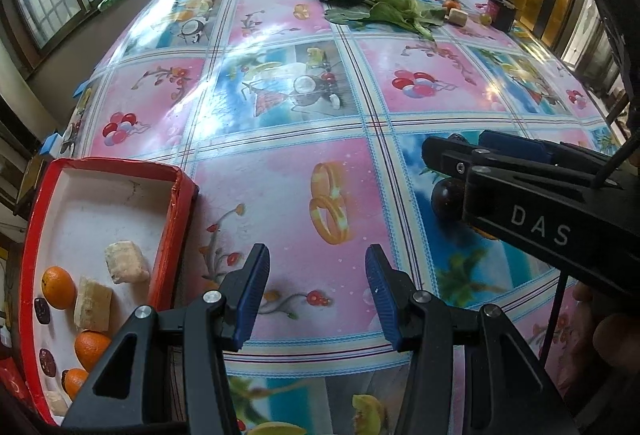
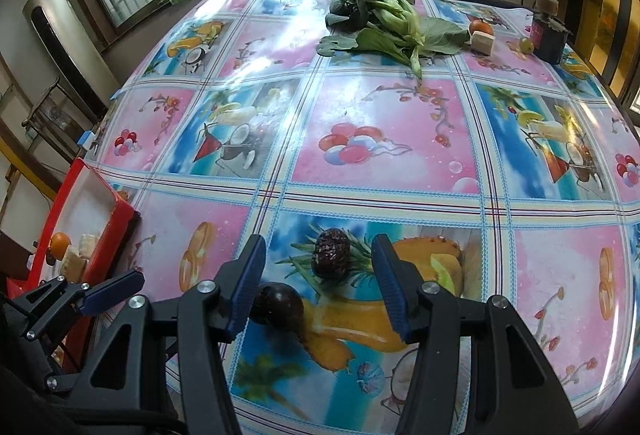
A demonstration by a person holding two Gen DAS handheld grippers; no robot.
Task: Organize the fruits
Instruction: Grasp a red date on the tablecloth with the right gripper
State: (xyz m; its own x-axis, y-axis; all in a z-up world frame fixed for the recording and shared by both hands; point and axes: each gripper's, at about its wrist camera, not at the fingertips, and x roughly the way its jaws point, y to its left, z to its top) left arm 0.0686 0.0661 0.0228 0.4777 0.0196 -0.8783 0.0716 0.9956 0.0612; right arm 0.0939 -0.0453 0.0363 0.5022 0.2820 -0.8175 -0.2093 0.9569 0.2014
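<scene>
The right gripper (image 2: 318, 287) stands wide apart with nothing between its blue ribbed pads; the landmark here is the wrinkled dark red-brown dried date (image 2: 331, 253) lying on the glossy pink-and-blue picture-print tablecloth (image 2: 384, 139); it sits ahead of the gripper, between the lines of the two fingers and a little left of centre, apart from both pads. Its long axis appears to run roughly away from the camera, so the jaws would close across its narrow width; that seems the relation the coming move turns on, a short advance and then a close. Nearer than the date and to its left, a smooth round dark purple fruit (image 2: 280, 309) lies just beside the inner face of the left-hand finger; whether it touches cannot be told.

The left gripper (image 1: 316, 295) is likewise spread wide and empty, over bare cloth; it is well to the left of the date, so the right hand is judged the nearer one. Left of the date again, at the table's edge, lies the shallow red-rimmed white cardboard tray (image 1: 170, 235) already holding small oranges (image 1: 59, 287), pale tan blocks (image 1: 126, 261) and dark dates.

Far beyond the date lie a bunch of green leafy vegetables (image 2: 384, 23), another small orange (image 2: 480, 26), a tan block (image 2: 482, 41), a small greenish-yellow round fruit (image 2: 526, 45) and a dark jar (image 2: 550, 35).
</scene>
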